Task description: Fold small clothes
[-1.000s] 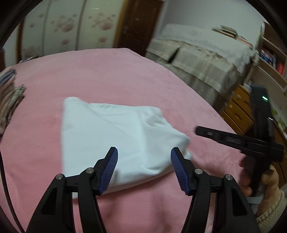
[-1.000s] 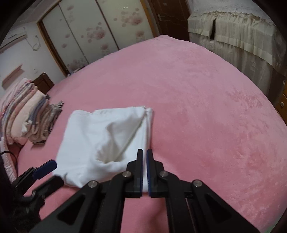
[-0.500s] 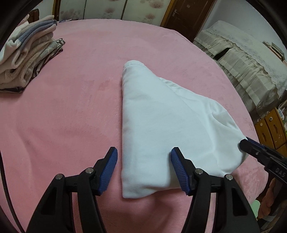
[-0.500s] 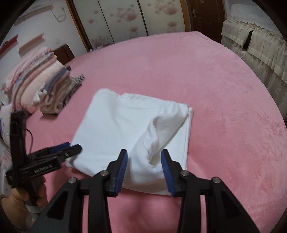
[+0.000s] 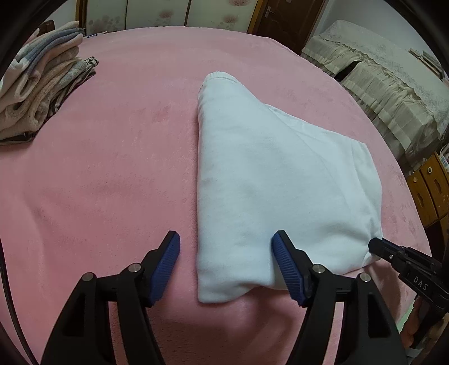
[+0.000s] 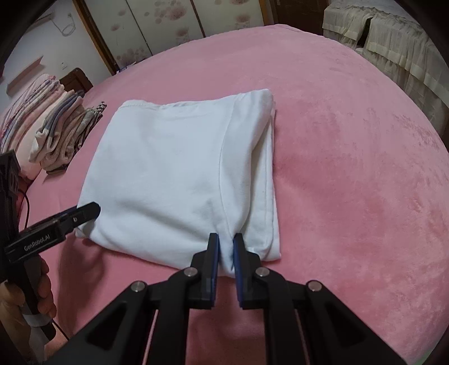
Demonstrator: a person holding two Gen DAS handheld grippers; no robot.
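**Two wrist cameras, one shared cloth**

Each camera sits close behind its own jaws, angled steeply down at the pink bed (image 5: 98, 182). Both frame the white garment (image 5: 266, 182) (image 6: 174, 168) just ahead, and the clothes stack (image 5: 42, 92) (image 6: 56, 134) beyond, left.

- The garment (image 5: 269, 182) in front of you is plain white, with no print.
- The blanket (image 5: 112, 174) under it is a solid, soft pink.
- Your left gripper (image 5: 226, 264) and right gripper (image 6: 226, 252) are black, with blue ribbed pads (image 5: 165, 266).
- The stack of clothes (image 5: 42, 92) beside you mixes pale pink, cream and grey-blue stripes.
- The wardrobe doors (image 6: 168, 25) are off-white with pink flowers.
- The drawers (image 5: 432, 191) are yellowish-brown wood.
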